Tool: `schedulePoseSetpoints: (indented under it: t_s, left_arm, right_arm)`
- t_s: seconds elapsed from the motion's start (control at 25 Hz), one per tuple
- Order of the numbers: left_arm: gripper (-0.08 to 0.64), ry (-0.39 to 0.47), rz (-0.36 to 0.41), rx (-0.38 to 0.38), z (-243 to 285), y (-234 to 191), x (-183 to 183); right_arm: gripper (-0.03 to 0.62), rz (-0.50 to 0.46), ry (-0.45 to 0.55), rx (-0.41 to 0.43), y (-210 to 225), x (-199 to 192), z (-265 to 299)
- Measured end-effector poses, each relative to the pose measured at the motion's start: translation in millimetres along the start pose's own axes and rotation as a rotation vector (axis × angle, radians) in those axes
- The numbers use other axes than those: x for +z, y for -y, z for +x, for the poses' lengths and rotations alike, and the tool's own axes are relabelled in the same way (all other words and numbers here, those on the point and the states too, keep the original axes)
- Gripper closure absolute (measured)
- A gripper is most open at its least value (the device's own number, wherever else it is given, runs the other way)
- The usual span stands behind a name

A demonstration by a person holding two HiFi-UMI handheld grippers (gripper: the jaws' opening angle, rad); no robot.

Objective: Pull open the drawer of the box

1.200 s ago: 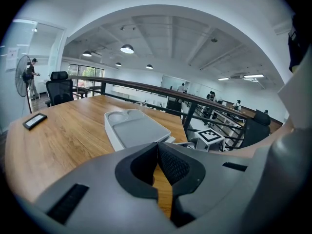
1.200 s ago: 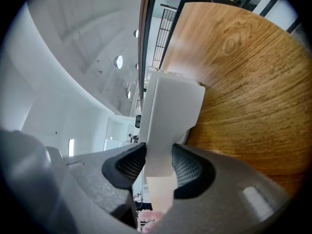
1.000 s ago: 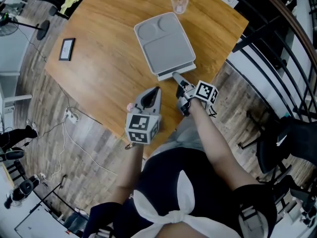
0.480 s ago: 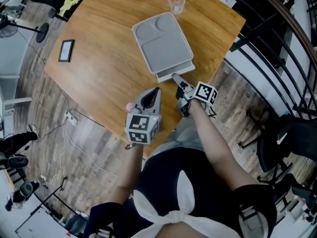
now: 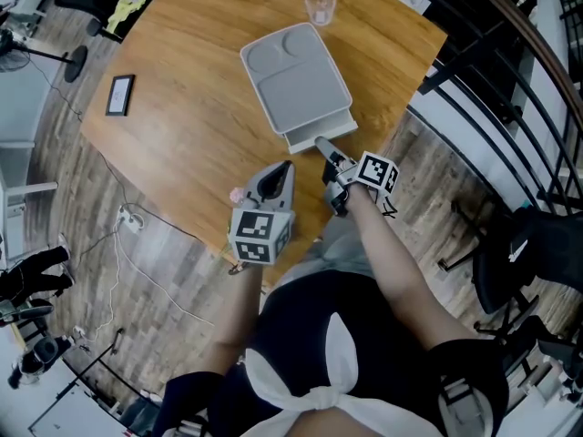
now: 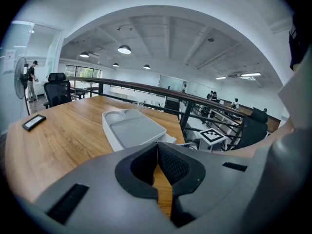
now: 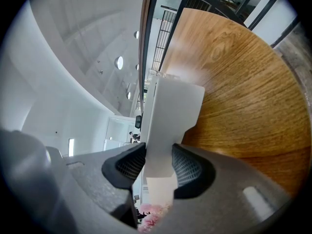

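The flat grey box [image 5: 293,73] lies on the wooden table [image 5: 191,126], and the left gripper view shows this box [image 6: 132,129] from its near end. Its white drawer [image 5: 319,131] sticks out a little toward me. My right gripper [image 5: 326,148] is shut on the drawer's tab [image 7: 168,116], which sits pressed between both pads in the right gripper view, where the gripper [image 7: 158,167] fills the bottom. My left gripper [image 5: 287,165] hovers at the table's near edge, left of the drawer, and in its own view the left gripper [image 6: 157,172] is shut with nothing between its pads.
A clear cup [image 5: 319,5] stands beyond the box. A black phone-like slab [image 5: 119,94] lies at the table's left side. A dark railing [image 5: 474,71] runs along the right of the table, with a black chair [image 5: 537,253] behind it.
The box and table sit slightly further left in the head view. Both grippers keep their places and their grips.
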State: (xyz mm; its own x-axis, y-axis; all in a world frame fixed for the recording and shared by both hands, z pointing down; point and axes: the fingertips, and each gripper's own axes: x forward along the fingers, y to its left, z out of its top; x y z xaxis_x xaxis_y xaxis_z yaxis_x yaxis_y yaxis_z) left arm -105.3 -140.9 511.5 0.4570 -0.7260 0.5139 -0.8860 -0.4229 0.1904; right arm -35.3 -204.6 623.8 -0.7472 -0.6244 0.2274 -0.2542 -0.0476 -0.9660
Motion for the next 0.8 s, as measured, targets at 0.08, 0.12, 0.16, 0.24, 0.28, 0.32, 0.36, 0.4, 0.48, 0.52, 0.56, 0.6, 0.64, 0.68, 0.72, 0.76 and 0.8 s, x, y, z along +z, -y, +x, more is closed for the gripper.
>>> schedulePoseSetpoints:
  t_s: [0.08, 0.12, 0.16, 0.24, 0.28, 0.32, 0.36, 0.4, 0.48, 0.52, 0.56, 0.6, 0.64, 0.68, 0.72, 0.76, 0.8]
  left_arm:
    - [0.541, 0.0, -0.001, -0.004, -1, 3, 1]
    - [0.541, -0.002, -0.002, -0.006, -2, 4, 1]
    - [0.541, -0.004, -0.001, -0.008, -2, 5, 1]
    - [0.541, -0.012, 0.005, -0.009, -2, 6, -2]
    - [0.541, -0.016, 0.007, -0.009, -2, 6, -3]
    - [0.541, -0.018, 0.008, -0.01, -3, 6, -4]
    - [0.541, -0.018, 0.008, -0.011, -3, 7, -5]
    - [0.541, -0.016, 0.006, -0.012, -4, 7, -5]
    - [0.541, -0.007, 0.003, -0.014, -5, 8, -3]
    - [0.541, -0.005, 0.003, -0.013, -5, 8, -2]
    - [0.541, -0.005, 0.004, -0.012, -5, 8, -3]
    - [0.541, -0.008, 0.005, -0.011, -5, 8, -4]
    - [0.541, -0.01, 0.007, -0.011, -5, 8, -5]
    - [0.541, -0.011, 0.008, -0.011, -5, 8, -6]
    - [0.541, -0.012, 0.008, -0.012, -5, 8, -7]
    - [0.541, -0.012, 0.006, -0.013, -5, 9, -7]
    - [0.541, -0.011, 0.003, -0.015, -5, 10, -7]
  right_arm:
    - [0.425, 0.0, 0.002, 0.0, 0, -1, -2]
    - [0.425, 0.0, 0.003, 0.0, 0, -1, -4]
    - [0.425, 0.0, 0.003, 0.0, 1, -2, -5]
    - [0.425, 0.0, 0.003, -0.001, 1, -3, -6]
    - [0.425, 0.0, 0.003, -0.001, 1, -3, -7]
    - [0.425, 0.0, 0.003, -0.001, 1, -3, -8]
    - [0.425, 0.0, 0.003, -0.002, 1, -4, -9]
    - [0.425, 0.0, 0.004, -0.002, 1, -4, -10]
    - [0.425, 0.001, 0.005, -0.003, 1, -6, -11]
    - [0.425, 0.001, 0.005, -0.003, 1, -6, -11]
    - [0.425, 0.001, 0.005, -0.003, 2, -6, -12]
    - [0.425, 0.002, 0.005, -0.003, 2, -6, -13]
    - [0.425, 0.003, 0.005, -0.004, 2, -6, -15]
    - [0.425, 0.005, 0.005, -0.005, 2, -7, -16]
    - [0.425, 0.005, 0.004, -0.005, 2, -7, -16]
    - [0.425, 0.003, 0.004, -0.004, 2, -7, -17]
    - [0.425, 0.001, 0.003, -0.004, 3, -8, -17]
